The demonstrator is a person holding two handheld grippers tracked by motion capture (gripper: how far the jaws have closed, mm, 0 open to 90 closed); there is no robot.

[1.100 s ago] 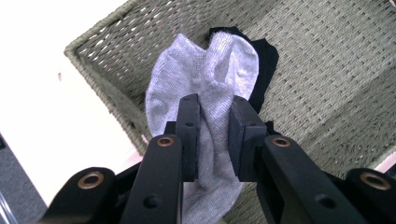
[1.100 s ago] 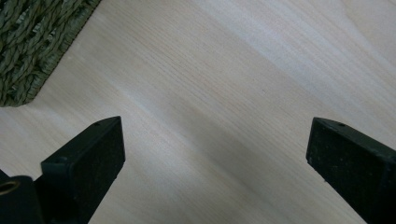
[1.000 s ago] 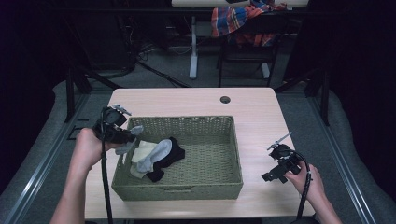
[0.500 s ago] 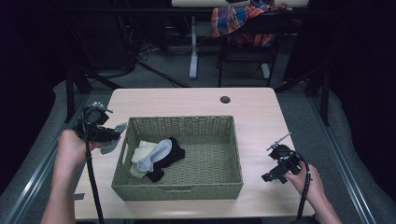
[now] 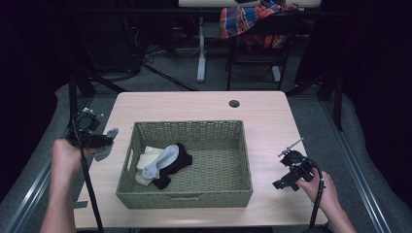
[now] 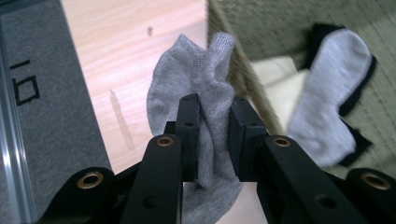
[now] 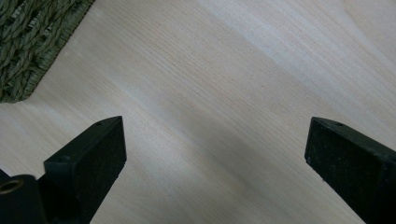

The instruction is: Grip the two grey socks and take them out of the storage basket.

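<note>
Moved: left gripper (image 5: 99, 141) out of basket (image 5: 187, 198) to table's (image 5: 272, 116) left edge | clamped on grey sock (image 6: 196, 88), hanging over wood | right gripper (image 5: 290, 175) wide, parked | tip: lower till sock rests flat, then let go

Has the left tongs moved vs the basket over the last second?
Yes. The left tongs, shut on a grey sock, went from the basket's left rim outward, now over the table left of it.
</note>
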